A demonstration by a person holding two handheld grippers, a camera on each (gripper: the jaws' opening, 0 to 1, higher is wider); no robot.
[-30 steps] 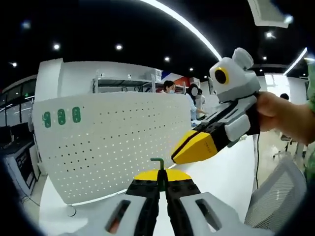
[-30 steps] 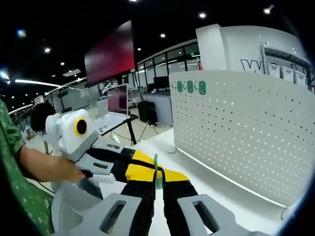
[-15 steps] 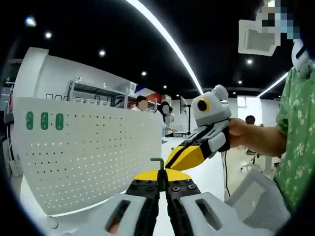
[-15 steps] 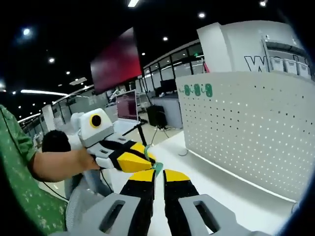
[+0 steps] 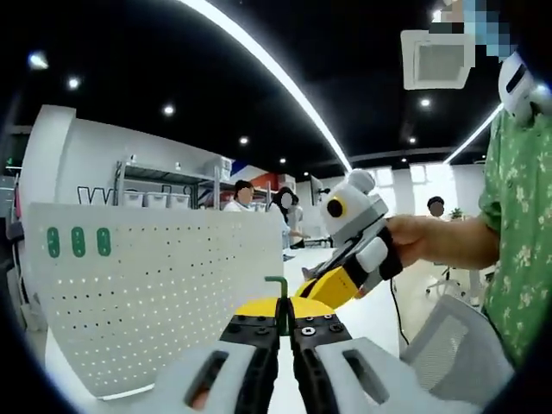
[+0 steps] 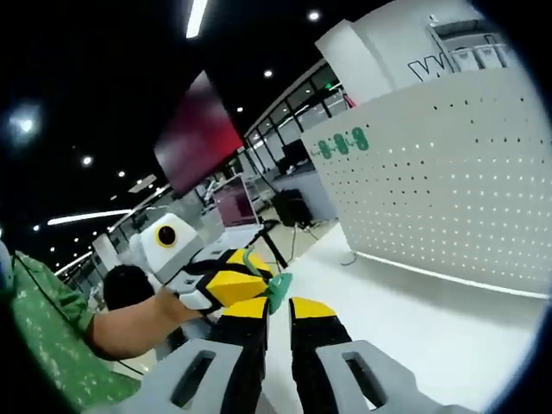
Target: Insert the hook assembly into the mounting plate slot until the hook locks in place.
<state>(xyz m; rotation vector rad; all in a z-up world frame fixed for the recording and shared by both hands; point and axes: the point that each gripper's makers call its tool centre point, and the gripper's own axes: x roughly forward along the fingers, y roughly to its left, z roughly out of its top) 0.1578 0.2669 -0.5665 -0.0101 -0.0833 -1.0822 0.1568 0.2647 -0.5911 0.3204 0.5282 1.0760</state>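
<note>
Left gripper (image 5: 285,321): jaws pinch green hook (image 5: 278,297)
Right gripper (image 6: 278,312): apparently grips green part (image 6: 279,291)
Pegboard (image 5: 155,293): upright on table (image 6: 414,302)

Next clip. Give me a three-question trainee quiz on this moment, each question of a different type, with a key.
1. True or false: the hook is already seated in the pegboard.
2. Which claw grips the hook? A. left claw B. right claw C. neither
3. Fill in: near the pegboard's top corner sit three ___ marks.

Key: 1 false, the hook is held in front of the board, apart from it; 2 A; 3 green.
</note>
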